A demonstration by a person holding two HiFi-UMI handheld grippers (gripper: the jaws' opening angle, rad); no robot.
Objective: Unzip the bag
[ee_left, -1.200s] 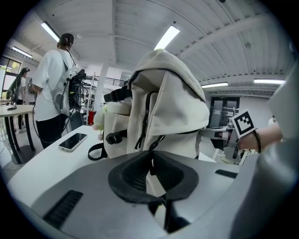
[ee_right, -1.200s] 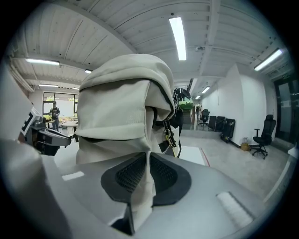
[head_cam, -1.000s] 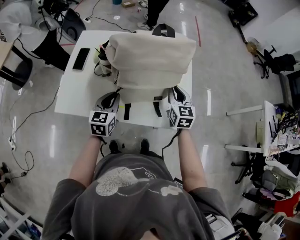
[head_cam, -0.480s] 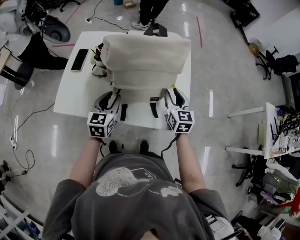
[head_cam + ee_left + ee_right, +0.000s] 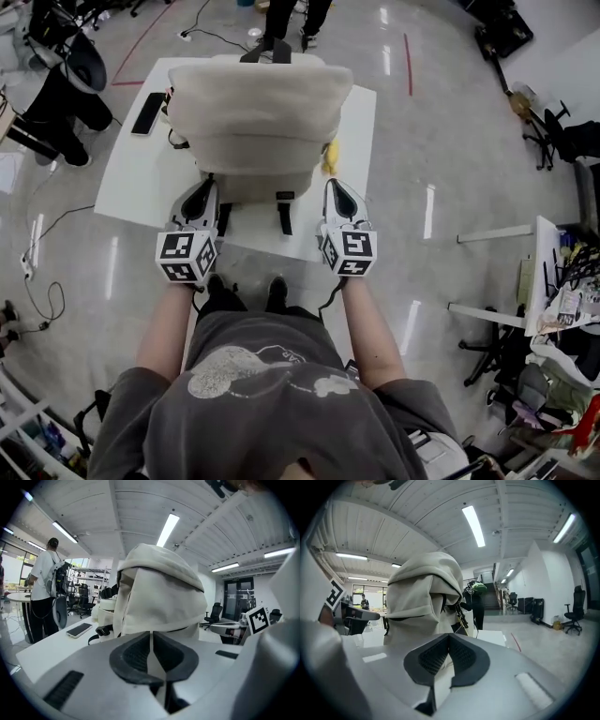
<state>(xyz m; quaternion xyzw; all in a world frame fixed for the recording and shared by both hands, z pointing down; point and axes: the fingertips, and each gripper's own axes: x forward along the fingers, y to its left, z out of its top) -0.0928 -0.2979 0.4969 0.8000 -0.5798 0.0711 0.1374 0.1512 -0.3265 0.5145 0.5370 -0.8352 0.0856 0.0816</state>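
Left tool (image 5: 201, 187) and right tool (image 5: 335, 186): both have just been closing. Their pads are now all but together and nothing is between them.

The bag (image 5: 258, 112) stands upright on the table (image 5: 131, 178), straight ahead of both tools, near their tips but not touched.

- Step in hand, as I judge it: find the zip pull; nothing is undone yet.
- A yellowish dangling piece (image 5: 461, 618) hangs on the bag's side, just ahead of my right tool. It is probably the pull.
- To do it well, reopen the right tool, pinch the pull flat, and pin the cloth beside it with the left so the zip track stays taut.

Bag: cream cloth, soft and slumped, with its top folded over like a hood. Black webbing straps (image 5: 283, 214) hang off the table edge between the tools. Tool pads: dark, ribbed rubber.
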